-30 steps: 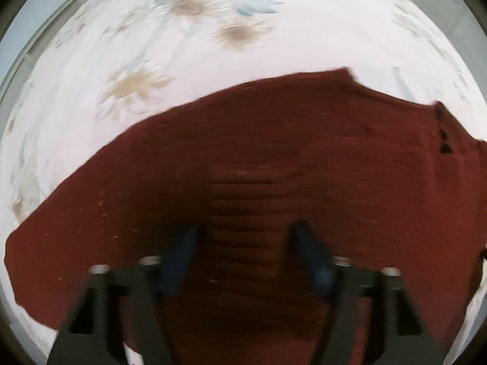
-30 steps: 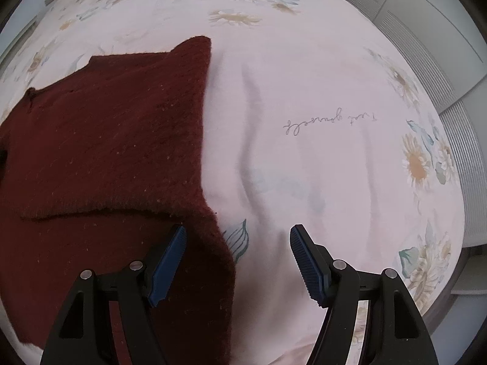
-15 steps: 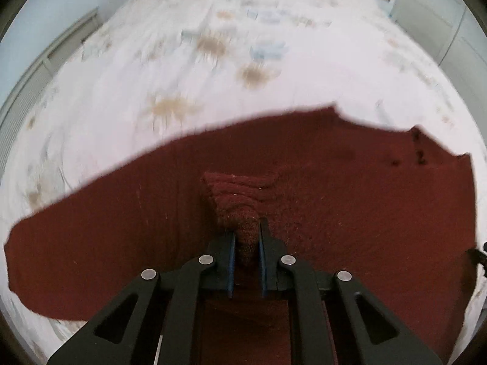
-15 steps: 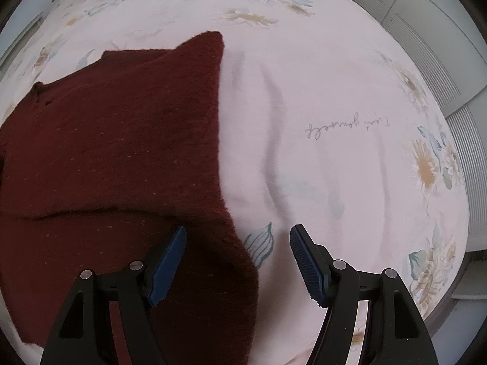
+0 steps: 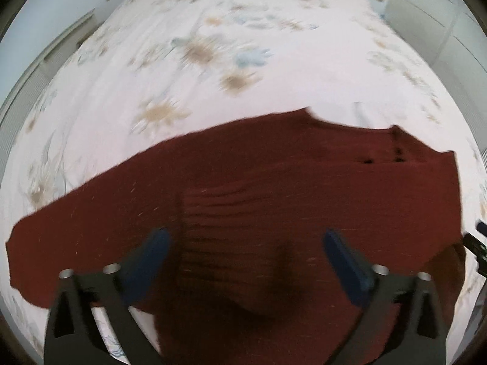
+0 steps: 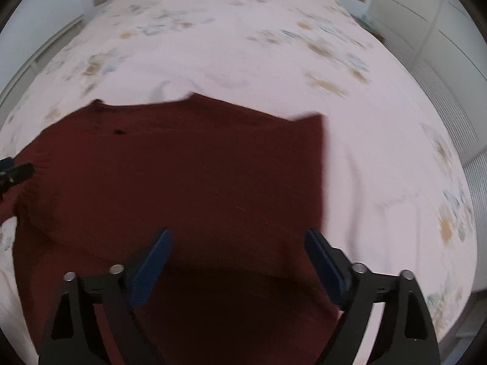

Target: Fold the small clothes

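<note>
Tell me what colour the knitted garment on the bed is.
The knitted garment is dark red, a maroon shade; it shows best in the right wrist view.

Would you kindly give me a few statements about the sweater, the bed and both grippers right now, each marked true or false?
1. The left gripper is shut on a fold of knit. False: its jaws stand wide apart and hold nothing.
2. The dark red sweater lies on a floral bedsheet. True.
3. The right gripper is open above the sweater. True.
4. The sweater is blue. False: it is dark red; only the gripper pads are blue.
5. A ribbed cuff shows between the left gripper's fingers. True.
</note>
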`<act>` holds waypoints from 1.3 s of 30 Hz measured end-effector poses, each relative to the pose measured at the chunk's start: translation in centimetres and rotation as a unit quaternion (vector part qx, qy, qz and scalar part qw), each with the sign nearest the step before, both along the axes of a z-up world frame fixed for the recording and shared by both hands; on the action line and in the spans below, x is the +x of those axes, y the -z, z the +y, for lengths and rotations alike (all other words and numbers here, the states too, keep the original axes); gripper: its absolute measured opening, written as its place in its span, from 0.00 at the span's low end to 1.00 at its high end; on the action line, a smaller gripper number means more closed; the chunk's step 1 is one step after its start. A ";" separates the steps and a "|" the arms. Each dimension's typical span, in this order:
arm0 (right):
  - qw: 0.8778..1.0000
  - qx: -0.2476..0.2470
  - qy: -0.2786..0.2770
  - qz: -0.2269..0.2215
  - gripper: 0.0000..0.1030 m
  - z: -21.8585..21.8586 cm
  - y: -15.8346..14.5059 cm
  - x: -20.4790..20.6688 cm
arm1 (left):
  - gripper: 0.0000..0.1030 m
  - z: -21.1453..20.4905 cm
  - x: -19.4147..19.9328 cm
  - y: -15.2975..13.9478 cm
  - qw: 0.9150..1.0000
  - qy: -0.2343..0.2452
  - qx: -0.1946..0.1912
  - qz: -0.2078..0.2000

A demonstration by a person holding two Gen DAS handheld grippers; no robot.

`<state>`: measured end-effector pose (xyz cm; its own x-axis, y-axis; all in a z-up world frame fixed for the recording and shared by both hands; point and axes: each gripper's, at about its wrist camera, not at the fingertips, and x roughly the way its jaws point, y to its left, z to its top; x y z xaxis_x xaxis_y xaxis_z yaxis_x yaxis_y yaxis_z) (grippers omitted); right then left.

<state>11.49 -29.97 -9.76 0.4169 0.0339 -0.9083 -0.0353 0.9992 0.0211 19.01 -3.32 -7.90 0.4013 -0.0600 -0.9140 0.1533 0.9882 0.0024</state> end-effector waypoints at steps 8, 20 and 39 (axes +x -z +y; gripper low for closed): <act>0.999 -0.008 -0.041 -0.014 0.99 5.0 3.3 1.7 | 0.99 -5.3 -1.8 1.1 0.998 0.048 0.009 -0.034; 0.999 -0.033 0.009 0.002 0.99 -0.4 7.1 1.5 | 0.99 -2.6 -1.7 7.9 0.998 0.036 0.044 0.001; 0.999 -0.029 0.034 -0.014 0.99 -1.8 8.5 0.1 | 0.99 -1.8 -1.8 9.1 0.999 0.015 0.030 -0.005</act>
<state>11.56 -31.73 -18.27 0.4417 -0.0469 -0.8960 0.0326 0.9988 -0.0362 17.25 -5.09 -16.96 0.4092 -0.0162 -0.9123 0.1817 0.9813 0.0641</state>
